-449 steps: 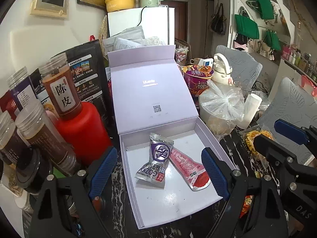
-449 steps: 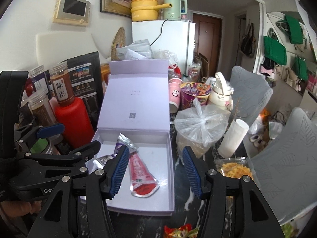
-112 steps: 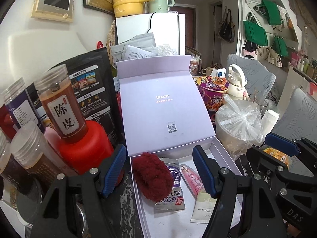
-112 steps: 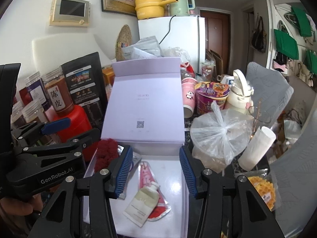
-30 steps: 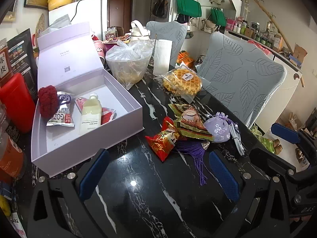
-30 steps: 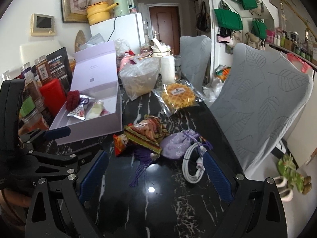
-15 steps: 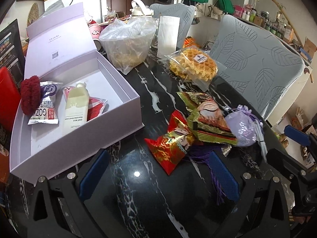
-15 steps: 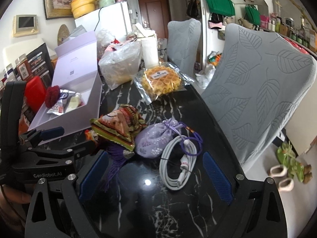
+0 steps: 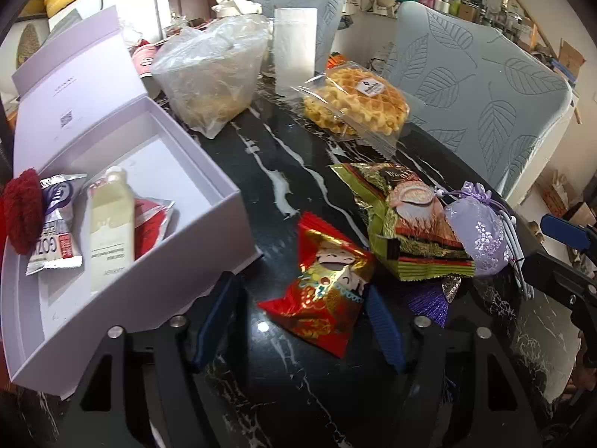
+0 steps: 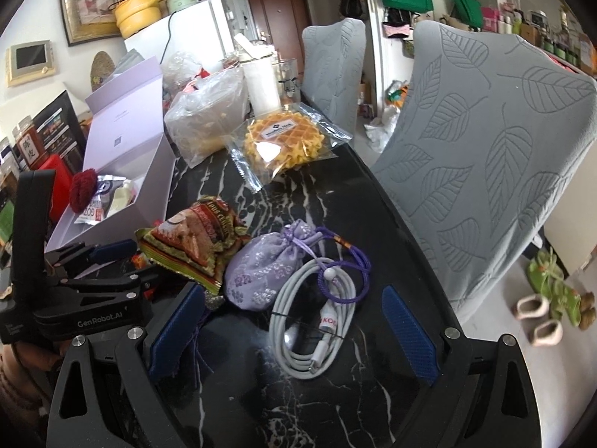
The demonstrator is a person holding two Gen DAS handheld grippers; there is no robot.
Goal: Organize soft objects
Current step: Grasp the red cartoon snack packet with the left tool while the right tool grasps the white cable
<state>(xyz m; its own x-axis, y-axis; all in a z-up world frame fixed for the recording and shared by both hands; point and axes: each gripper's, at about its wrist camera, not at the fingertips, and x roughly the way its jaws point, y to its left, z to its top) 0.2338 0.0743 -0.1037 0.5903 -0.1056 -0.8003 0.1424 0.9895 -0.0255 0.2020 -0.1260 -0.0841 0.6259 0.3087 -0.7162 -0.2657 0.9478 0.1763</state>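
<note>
Left gripper open, red packet between

Box: left of frame, on the tabletop.
In box: pompom far left, sachet beside it, then tube.
Snack packet: lower centre, right of box.
Pouch: right, touching the larger packet.
Waffles: upper centre, behind both packets.
</note>
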